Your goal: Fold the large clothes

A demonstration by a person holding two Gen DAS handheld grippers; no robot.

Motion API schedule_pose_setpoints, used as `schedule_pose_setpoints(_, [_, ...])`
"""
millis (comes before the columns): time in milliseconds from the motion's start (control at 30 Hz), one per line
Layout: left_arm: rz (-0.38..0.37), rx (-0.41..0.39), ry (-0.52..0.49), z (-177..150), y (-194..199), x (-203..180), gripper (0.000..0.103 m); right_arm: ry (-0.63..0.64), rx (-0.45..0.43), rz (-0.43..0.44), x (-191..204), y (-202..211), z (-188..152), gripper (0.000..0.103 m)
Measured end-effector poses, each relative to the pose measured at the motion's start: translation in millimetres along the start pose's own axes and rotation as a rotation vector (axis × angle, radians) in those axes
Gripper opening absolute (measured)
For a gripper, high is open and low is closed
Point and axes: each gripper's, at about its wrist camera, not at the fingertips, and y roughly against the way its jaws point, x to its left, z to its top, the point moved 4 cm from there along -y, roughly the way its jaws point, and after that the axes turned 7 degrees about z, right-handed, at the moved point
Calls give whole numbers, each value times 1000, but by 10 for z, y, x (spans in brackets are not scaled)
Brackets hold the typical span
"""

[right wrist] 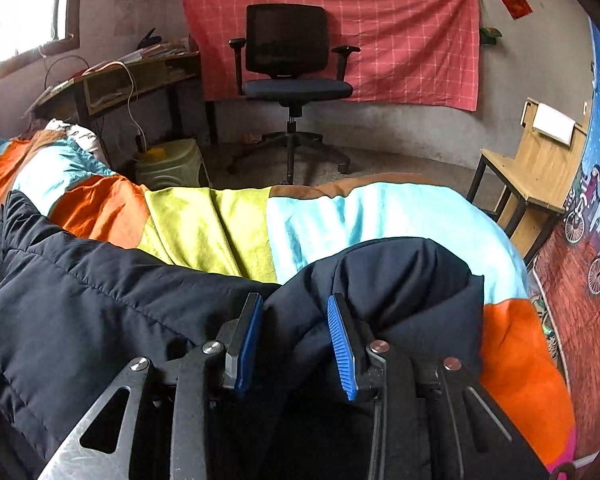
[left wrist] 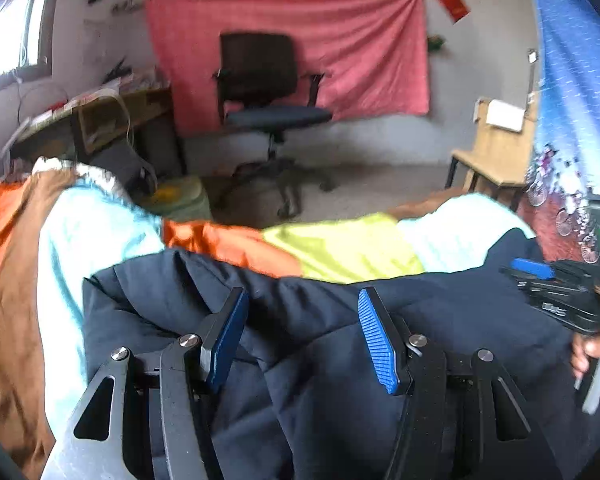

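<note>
Left tongs (left wrist: pixel 302 334): blue pads spread wide, navy puffer jacket (left wrist: pixel 340 360) lying under and between them, nothing pinched. Right tongs (right wrist: pixel 296 344): pads partly apart with a bunched fold of the jacket (right wrist: pixel 400 280) filling the gap; whether they grip it, cannot tell. Jacket spreads across the near side of the bed, on a patchwork bedspread (right wrist: pixel 340 216) of orange, lime, pale blue and brown. Beyond the bed: black office chair (right wrist: pixel 292 64) before a red checked cloth (right wrist: pixel 400 32) on the wall, cluttered tabletop (right wrist: pixel 112 76) at left, wooden chair (right wrist: pixel 532 176) at right.
</note>
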Motion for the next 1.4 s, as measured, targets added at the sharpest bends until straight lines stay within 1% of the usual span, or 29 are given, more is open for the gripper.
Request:
schedule_pose_setpoints(33, [21, 33, -8, -2, -85, 9, 51, -6, -1, 5, -11, -1, -3, 31])
schedule_pose_setpoints(100, [25, 86, -9, -42, -217, 31, 51, -16, 4, 23, -33, -3, -18, 31])
schedule_pose_setpoints(167, [6, 127, 13, -113, -321, 60, 52, -26, 18, 37, -54, -29, -33, 31])
schedule_pose_setpoints(233, [-29, 179, 40, -192, -450, 86, 52, -44, 31, 53, -87, -63, -53, 31])
schedule_pose_setpoints(267, [-45, 192, 61, -205, -510, 119, 54, -57, 44, 60, -115, -97, -65, 31])
schedule_pose_setpoints(333, [-61, 201, 83, -218, -582, 151, 55, -85, 69, 82, -166, -175, -89, 31])
schedule_pose_setpoints(433, [-66, 221, 78, -210, -672, 170, 55, -130, 101, 114, -225, -275, -122, 30])
schedule_pose_setpoints(633, [-95, 239, 103, -215, -783, 183, 56, -202, 122, 165, -340, -399, -182, 28])
schedule_pose_setpoints(700, [-95, 231, 105, -217, -779, 165, 56, -212, 131, 167, -357, -436, -204, 28])
schedule_pose_setpoints(767, [-104, 200, 125, -208, -721, 213, 56, -203, 137, 156, -342, -443, -207, 28])
schedule_pose_setpoints(833, [-83, 170, 137, -159, -585, 237, 56, -195, 128, 155, -331, -404, -193, 28])
schedule_pose_setpoints(867, [-73, 144, 128, -129, -494, 229, 56, -183, 107, 143, -314, -311, -161, 28])
schedule_pose_setpoints(900, [-73, 127, 116, -103, -436, 198, 56, -159, 73, 110, -281, -195, -116, 28])
schedule_pose_setpoints(933, [-93, 105, 95, -64, -352, 160, 56, -122, 32, 88, -221, -71, -57, 32])
schedule_pose_setpoints(967, [-118, 93, 84, -39, -283, 116, 56, -83, -5, 79, -157, 36, -4, 33])
schedule_pose_setpoints(1000, [-157, 76, 72, -10, -202, 68, 56, -39, -41, 91, -61, 155, 55, 33])
schedule_pose_setpoints(1033, [-193, 66, 57, 3, -141, 23, 56, -16, -57, 112, 10, 221, 99, 33])
schedule_pose_setpoints(1100, [-257, 77, 28, -15, -66, -68, 56, 10, -52, 171, 178, 309, 135, 33])
schedule_pose_setpoints(1133, [-301, 91, 17, -49, -34, -109, 56, 27, -39, 208, 279, 340, 118, 33])
schedule_pose_setpoints(1167, [-325, 103, 4, -84, -16, -137, 56, 43, -26, 228, 348, 357, 89, 33])
schedule_pose_setpoints(1267, [-327, 146, -63, -220, -20, -205, 56, 62, 28, 260, 457, 370, -53, 33])
schedule_pose_setpoints(1333, [-305, 159, -118, -300, -39, -209, 56, 59, 59, 266, 461, 358, -151, 34])
schedule_pose_setpoints(1400, [-291, 180, -140, -353, -68, -219, 57, 76, 73, 264, 472, 352, -270, 35])
